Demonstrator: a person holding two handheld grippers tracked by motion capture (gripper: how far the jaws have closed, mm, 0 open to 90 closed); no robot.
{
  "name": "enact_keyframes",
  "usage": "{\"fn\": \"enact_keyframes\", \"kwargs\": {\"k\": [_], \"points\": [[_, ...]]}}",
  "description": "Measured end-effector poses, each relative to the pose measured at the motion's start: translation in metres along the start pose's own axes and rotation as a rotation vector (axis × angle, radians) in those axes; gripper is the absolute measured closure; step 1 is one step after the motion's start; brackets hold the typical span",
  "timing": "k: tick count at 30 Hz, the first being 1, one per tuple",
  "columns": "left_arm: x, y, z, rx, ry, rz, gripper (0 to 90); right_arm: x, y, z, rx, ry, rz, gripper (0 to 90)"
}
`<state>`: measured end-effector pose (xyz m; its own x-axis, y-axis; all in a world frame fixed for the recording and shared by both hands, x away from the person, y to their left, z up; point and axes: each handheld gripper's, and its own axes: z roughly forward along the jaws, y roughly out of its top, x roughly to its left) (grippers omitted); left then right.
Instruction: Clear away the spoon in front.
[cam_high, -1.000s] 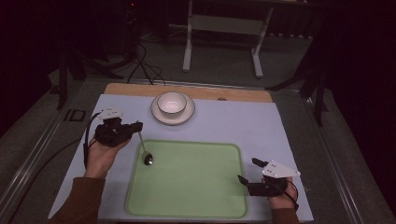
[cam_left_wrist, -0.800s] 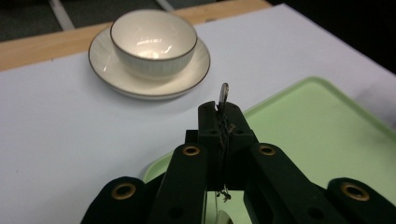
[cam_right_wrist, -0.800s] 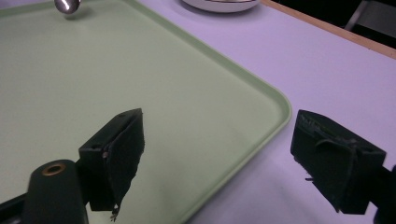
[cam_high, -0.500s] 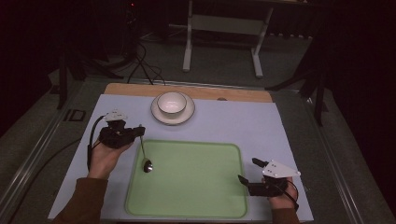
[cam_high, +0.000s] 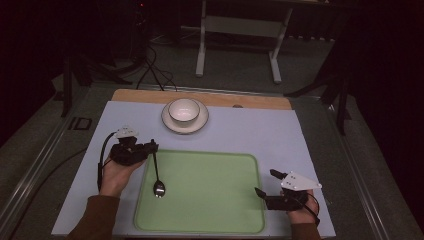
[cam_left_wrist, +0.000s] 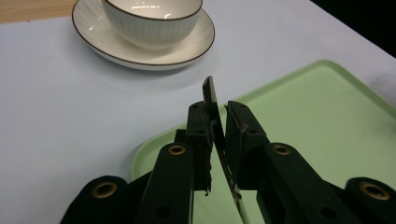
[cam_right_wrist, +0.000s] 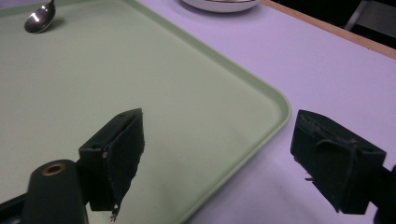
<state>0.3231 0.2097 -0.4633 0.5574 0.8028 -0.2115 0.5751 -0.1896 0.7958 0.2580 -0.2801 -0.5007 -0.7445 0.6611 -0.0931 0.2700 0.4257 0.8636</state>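
A metal spoon (cam_high: 156, 172) lies with its bowl on the green tray (cam_high: 210, 200) near the tray's left edge. Its handle (cam_left_wrist: 210, 93) rises between the jaws of my left gripper (cam_high: 152, 146) (cam_left_wrist: 218, 116). Those jaws have just been opening; slim gaps show beside the handle, so the pads no longer press on it. My right gripper (cam_high: 265, 182) (cam_right_wrist: 217, 135) stands open and empty over the tray's (cam_right_wrist: 140, 70) near right edge. The spoon's bowl (cam_right_wrist: 39, 18) shows far across the tray in the right gripper view.
A white bowl (cam_high: 183, 111) (cam_left_wrist: 152, 18) sits on a saucer (cam_high: 200, 124) at the back middle of the pale mat (cam_high: 280, 135). A wooden strip (cam_high: 260, 101) runs along the far edge. A black cable (cam_high: 101, 160) loops from the left gripper. Beyond is dark floor with a stand's legs (cam_high: 201, 65).
My left hand has sunk and come nearer with the spoon, whose bowl now rests on the tray. The right hand has kept still.
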Motion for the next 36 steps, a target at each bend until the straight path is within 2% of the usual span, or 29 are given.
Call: {"fn": "enact_keyframes", "kwargs": {"k": [21, 26, 36], "points": [[-0.002, -0.02, 0.014, 0.03, 0.0, 0.024, 77.0, 0.001, 0.0, 0.0, 0.005, 0.002, 0.0, 17.0], [-0.001, -0.026, 0.016, 0.034, -0.003, 0.018, 75.8, 0.001, 0.0, 0.001, 0.006, 0.004, -0.003, 17.0], [-0.004, -0.04, 0.02, 0.08, -0.004, 0.049, 73.7, 0.001, 0.0, 0.002, 0.01, 0.005, -0.004, 17.0]]}}
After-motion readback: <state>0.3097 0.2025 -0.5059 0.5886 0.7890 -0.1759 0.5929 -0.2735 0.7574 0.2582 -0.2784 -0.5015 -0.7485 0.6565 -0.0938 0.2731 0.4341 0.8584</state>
